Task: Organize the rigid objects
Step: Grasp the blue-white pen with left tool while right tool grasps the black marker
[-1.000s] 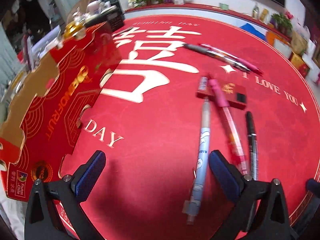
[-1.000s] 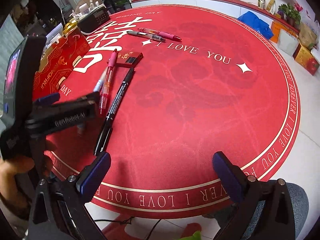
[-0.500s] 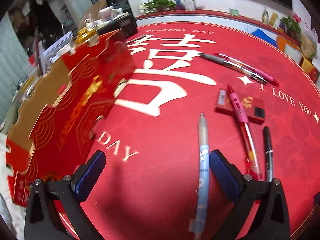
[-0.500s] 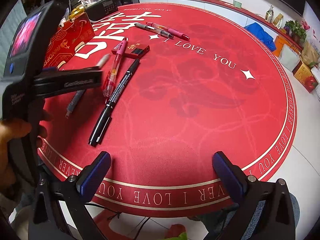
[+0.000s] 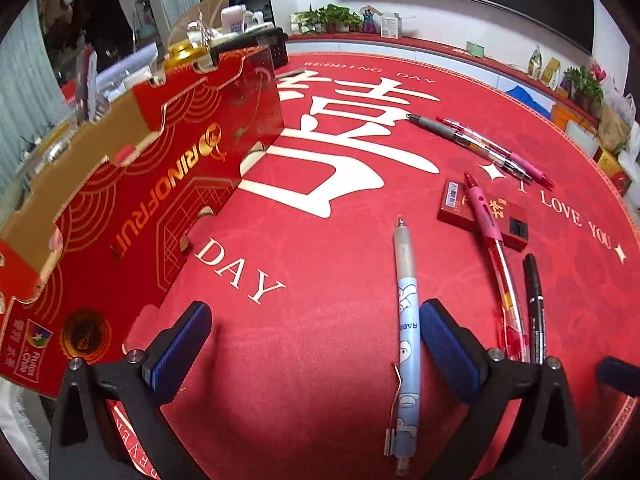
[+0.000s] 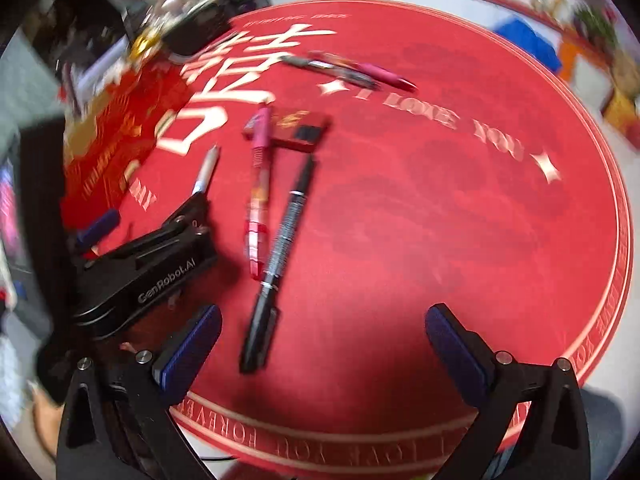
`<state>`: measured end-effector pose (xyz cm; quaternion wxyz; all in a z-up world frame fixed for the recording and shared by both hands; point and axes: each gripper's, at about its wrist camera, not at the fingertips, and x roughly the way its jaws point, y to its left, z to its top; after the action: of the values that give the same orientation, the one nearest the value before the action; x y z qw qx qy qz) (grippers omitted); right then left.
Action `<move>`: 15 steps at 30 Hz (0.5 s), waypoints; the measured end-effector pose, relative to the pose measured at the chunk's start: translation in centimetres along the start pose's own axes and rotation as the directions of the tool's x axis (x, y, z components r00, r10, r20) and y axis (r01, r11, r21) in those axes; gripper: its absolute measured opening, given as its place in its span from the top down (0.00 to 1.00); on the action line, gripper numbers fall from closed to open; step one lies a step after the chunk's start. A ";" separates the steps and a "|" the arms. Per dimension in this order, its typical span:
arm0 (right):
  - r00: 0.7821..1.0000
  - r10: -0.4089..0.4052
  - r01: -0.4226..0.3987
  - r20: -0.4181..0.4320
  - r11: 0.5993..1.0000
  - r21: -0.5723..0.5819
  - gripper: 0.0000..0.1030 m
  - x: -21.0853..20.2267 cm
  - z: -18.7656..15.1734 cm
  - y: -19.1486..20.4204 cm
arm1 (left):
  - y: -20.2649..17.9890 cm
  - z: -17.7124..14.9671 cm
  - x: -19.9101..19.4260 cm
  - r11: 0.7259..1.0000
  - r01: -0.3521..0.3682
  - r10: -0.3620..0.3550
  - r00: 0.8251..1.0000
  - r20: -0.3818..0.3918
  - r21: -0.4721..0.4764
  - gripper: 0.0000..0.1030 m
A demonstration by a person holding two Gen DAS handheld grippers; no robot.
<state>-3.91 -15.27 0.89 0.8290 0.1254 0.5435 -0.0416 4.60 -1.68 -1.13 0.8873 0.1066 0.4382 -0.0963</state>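
A light-blue cartoon pen [image 5: 406,344] lies on the round red mat [image 5: 320,264], just inside the right finger of my open left gripper [image 5: 312,346]. A pink pen [image 5: 494,256] rests across a small red box [image 5: 482,214], with a black marker [image 5: 534,304] beside it. Two more pens [image 5: 480,146] lie farther back. My right gripper [image 6: 320,344] is open above the mat, the black marker [image 6: 278,256] between its fingers toward the left one. The left gripper's body [image 6: 148,268] shows at the left of the right wrist view.
An open red and gold cardboard box [image 5: 132,196] stands at the mat's left edge. Behind it sit a dark radio [image 5: 256,42] and bottles. A red ledge with plants [image 5: 332,18] runs along the back. The mat's rim [image 6: 320,436] lies near my right gripper.
My left gripper has shifted so the blue pen now lies between its fingers near the right one. My right gripper has swung left toward the black marker; its view is blurred by motion.
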 end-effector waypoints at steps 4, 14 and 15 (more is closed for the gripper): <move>0.994 -0.106 0.109 0.029 0.982 -0.156 0.00 1.4 0.4 2.0 | 1.1 0.0 0.5 0.996 0.073 -0.075 0.997 -0.030 -0.052 0.00; 0.990 -0.139 0.140 0.013 0.988 -0.071 0.20 0.6 2.4 -4.1 | -3.0 0.3 0.2 0.996 0.089 -0.088 0.996 -0.009 0.026 0.00; 0.991 -0.134 0.134 0.015 0.987 -0.086 0.20 0.7 2.5 -4.1 | -3.1 0.2 0.2 0.996 0.089 -0.089 0.996 -0.001 0.015 0.00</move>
<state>-2.21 -19.82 0.55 0.8314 0.0524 0.5483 -0.0742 4.06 -4.71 -1.44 0.8813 0.0934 0.4419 -0.1389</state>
